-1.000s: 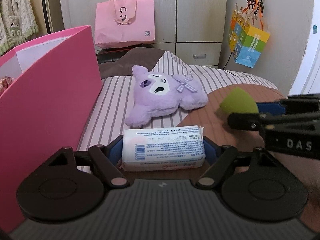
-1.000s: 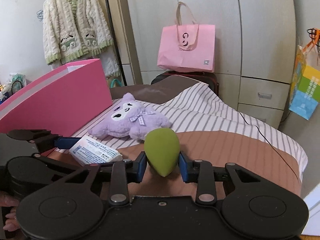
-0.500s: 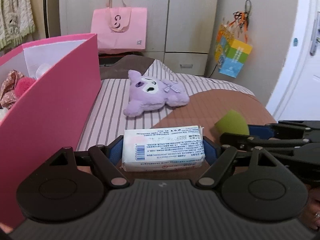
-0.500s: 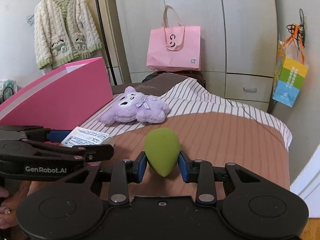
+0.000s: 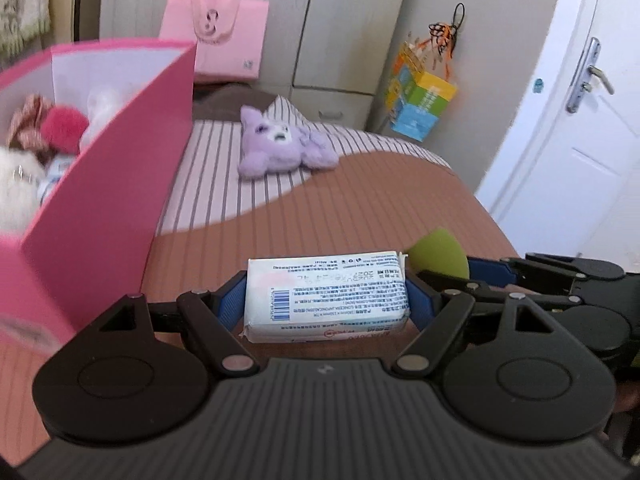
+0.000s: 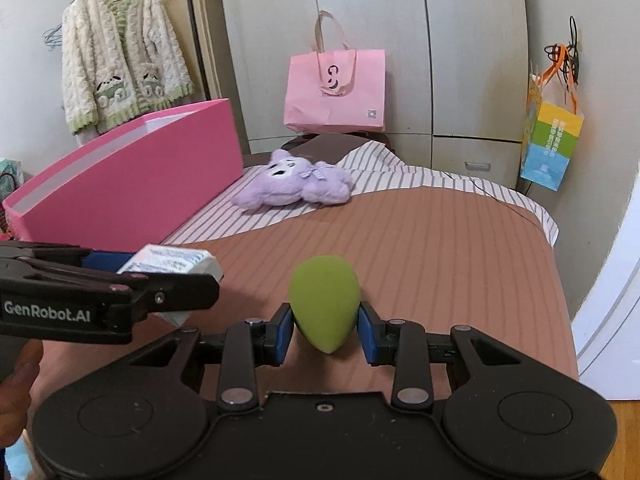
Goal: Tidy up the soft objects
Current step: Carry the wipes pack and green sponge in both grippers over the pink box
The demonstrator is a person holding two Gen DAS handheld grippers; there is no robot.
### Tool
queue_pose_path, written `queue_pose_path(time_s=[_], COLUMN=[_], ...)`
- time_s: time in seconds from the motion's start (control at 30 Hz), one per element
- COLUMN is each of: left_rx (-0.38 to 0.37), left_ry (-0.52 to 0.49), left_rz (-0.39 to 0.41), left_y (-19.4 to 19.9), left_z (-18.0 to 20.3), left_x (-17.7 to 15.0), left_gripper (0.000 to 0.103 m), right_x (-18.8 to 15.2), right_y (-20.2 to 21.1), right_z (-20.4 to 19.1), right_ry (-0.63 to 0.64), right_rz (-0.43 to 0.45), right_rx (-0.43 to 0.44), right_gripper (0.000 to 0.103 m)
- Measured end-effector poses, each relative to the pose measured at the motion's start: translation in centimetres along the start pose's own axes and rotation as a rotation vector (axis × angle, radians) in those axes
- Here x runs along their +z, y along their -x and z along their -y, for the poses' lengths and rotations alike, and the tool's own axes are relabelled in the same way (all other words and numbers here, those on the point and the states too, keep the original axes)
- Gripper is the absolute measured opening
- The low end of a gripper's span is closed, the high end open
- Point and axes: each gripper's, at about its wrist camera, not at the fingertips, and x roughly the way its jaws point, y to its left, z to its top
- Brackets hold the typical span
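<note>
Claw status, left: the left claw is spread wide and clamped on a white tissue pack, with a blue pad pressed flat against each short end of the pack. The pack sits level between the pads, barcode side up, clear of the bed below.

Claw status, right: the right claw is nearly closed and grips a green egg-shaped sponge. Both blue pads press the sponge's lower half; its narrow tip points back toward the camera and its rounded end points away.

Relative position: in the right wrist view, the left claw enters at 9 o'clock, carrying the tissue pack just beside and to the left of the sponge. In the left wrist view, the right claw appears at 3 o'clock, with the sponge showing just past the pack's right end.

Container: a pink box stands on the bed at 10 o'clock of the left claw. Its open top shows soft items inside, including a red fluffy piece and a white fluffy piece; the details are blurred.

Remaining item: a purple plush toy lies on the striped part of the bedcover at 12 o'clock of both claws, well apart from them and near the box's far end.

Background: a pink shopping bag stands against the wardrobe, and a knitted cardigan hangs at 11 o'clock in the right wrist view.
</note>
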Motion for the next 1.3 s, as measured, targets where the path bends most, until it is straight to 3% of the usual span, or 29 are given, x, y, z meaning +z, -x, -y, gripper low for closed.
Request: queue_pose_path(time_s=[0.43,0.7,0.93,1.13,1.3], left_rx=[-0.028,-0.039,-0.053,0.032,0.049], left_ry=[0.018,0.038,-0.003,-0.044,-0.065], left_rz=[-0.046,-0.094,-0.074,0.021,0.091], left_y=[5.5,9.8,14.3,16.5,16.8], left_z=[-3.8,-7.1,-8.8,-10.6,-12.2], left_x=[-3.5,-4.2,-2.3,0.5,3.5], left_gripper=[0.079,0.079,0.079,0.079,0.079], right_x=[-0.9,-0.5,2.1,4.8,8.1], right_y=[3.0,4.6,6.3,6.6,5.0], right_z=[-4.0,-6.7,-10.8,-13.9,-16.0], right_ry=[0.042,0.047,0.154,0.247,0.289], right_rz=[-0.063,-0.152,-0.153,-0.093,-0.039], right_rx=[0.117,0.293,0.425,0.497,0.504], right_gripper=[0.039,0.039,0.039,0.039,0.040])
